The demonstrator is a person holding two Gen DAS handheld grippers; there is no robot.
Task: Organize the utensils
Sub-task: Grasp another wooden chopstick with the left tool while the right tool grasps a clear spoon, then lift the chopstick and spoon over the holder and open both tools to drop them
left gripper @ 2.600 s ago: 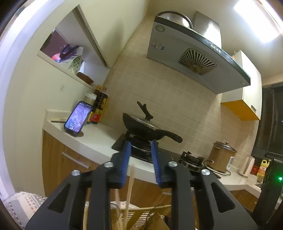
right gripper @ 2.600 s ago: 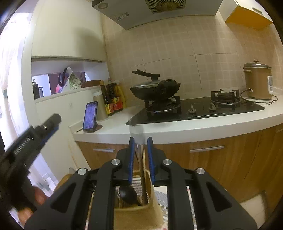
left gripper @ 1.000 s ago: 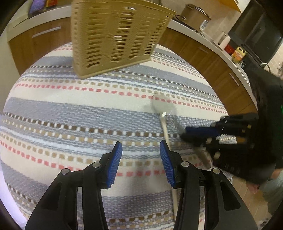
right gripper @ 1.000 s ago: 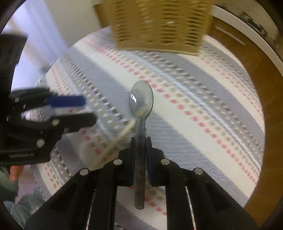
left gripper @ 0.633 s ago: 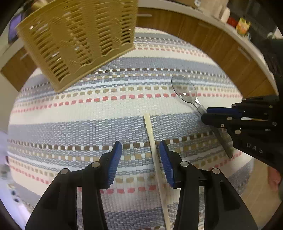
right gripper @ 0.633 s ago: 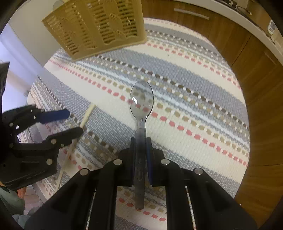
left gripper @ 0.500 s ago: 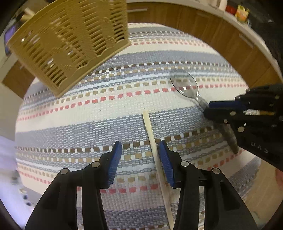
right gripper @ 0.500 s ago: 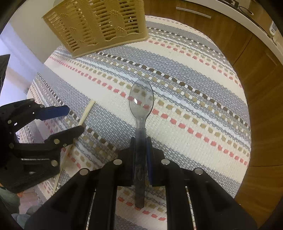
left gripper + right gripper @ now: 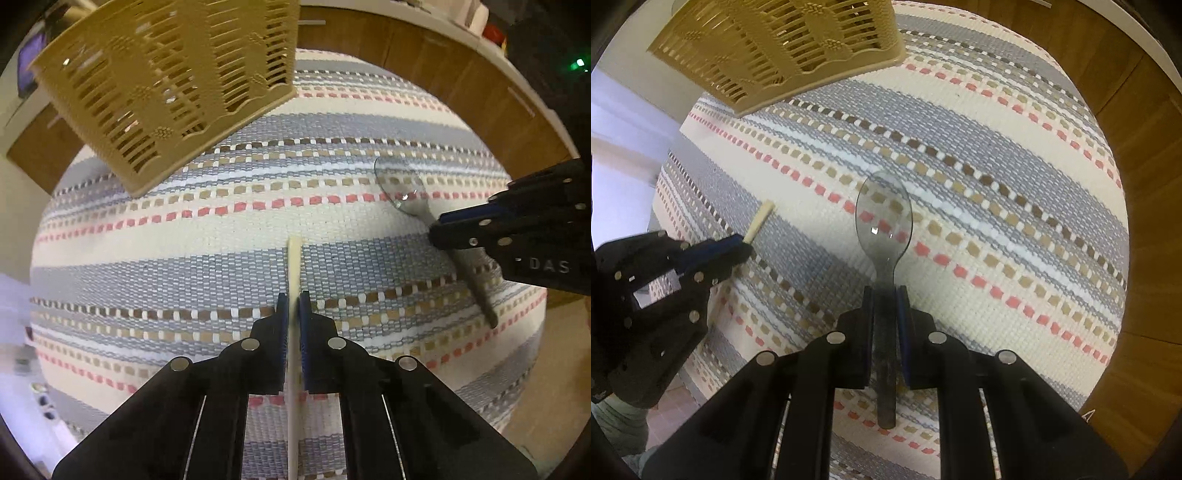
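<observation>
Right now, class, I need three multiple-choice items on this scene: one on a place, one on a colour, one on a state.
1. Where does the basket stand?
A. on the striped cloth
B. on the floor
C. on a stove

2. What colour is the basket?
A. blue
B. tan
C. white

3. What does the left tool hold?
A. nothing
B. the clear spoon
C. the chopstick

Answers: 1 A, its base sits on the striped cloth; 2 B, its slats are tan; 3 C, the chopstick runs between its fingers, while the right tool grips the clear spoon.

Basket [image 9: 173,77] top cut off by the frame edge in both views; contents behind its slats indistinct. Chopstick [image 9: 294,266] lower length runs out of frame. Spoon [image 9: 882,225] handle partly hidden between pads.
</observation>
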